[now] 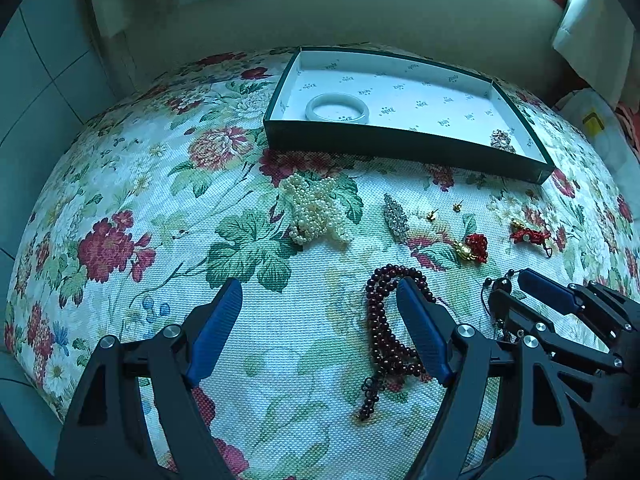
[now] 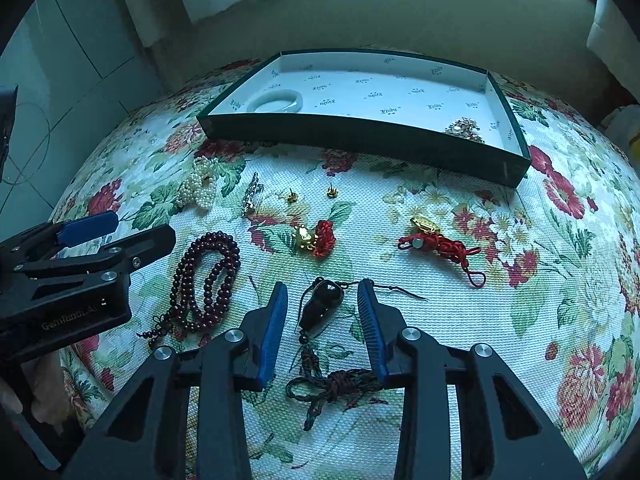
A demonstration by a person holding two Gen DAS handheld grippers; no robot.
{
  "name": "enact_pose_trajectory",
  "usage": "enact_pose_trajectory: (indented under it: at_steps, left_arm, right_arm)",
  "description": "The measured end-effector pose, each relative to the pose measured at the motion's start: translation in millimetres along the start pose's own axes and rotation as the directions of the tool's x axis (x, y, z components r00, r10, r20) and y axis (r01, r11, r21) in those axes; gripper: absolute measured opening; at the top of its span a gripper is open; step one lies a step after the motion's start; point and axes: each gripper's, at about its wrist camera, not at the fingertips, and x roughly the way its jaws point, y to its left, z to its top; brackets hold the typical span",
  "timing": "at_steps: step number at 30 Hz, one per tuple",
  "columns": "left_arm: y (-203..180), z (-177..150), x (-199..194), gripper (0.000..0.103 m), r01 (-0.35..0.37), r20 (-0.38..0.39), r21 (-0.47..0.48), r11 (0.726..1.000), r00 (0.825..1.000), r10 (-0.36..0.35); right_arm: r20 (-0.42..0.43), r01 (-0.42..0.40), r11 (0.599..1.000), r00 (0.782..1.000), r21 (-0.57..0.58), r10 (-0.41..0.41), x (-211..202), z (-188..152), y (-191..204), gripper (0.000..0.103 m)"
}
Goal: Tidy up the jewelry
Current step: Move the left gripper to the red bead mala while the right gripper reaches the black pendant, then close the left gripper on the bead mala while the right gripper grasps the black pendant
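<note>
A green box (image 1: 400,144) (image 2: 360,136) with a white lining holds a pale jade bangle (image 1: 337,107) (image 2: 276,101) and a sparkly piece (image 1: 502,141) (image 2: 464,126). On the floral cloth lie a pearl heap (image 1: 318,210) (image 2: 200,186), a rhinestone brooch (image 1: 395,216) (image 2: 251,196), two gold studs (image 1: 432,215) (image 2: 291,197), two red-cord gold charms (image 1: 474,248) (image 2: 436,240), dark red beads (image 1: 384,328) (image 2: 208,276) and a dark pendant on a cord (image 2: 322,304). My left gripper (image 1: 320,292) is open, its right finger over the red beads. My right gripper (image 2: 322,292) is open around the dark pendant.
The table (image 1: 120,184) is round with a floral cloth; its edge drops off at left and right. A tiled wall and curtains stand behind. A yellow-and-white bag (image 1: 592,120) sits off the table at far right.
</note>
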Motion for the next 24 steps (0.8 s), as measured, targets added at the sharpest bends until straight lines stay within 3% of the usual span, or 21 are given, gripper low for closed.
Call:
enact_pose_trajectory:
  at_steps: [12, 24]
  left_arm:
    - [-4.9, -3.0, 5.0, 0.079, 0.010, -0.015, 0.014, 1.000, 1.000, -0.010]
    - [-24.4, -6.5, 9.5, 0.079, 0.063, -0.030, 0.050, 0.997, 0.998, -0.062]
  right_arm:
    - [-0.021, 0.024, 1.000, 0.999, 0.003, -0.024, 7.9, -2.5, -4.5, 0.019]
    - [-0.005, 0.042, 0.999, 0.999, 0.023, -0.042, -4.1, -5.0, -19.6, 0.019]
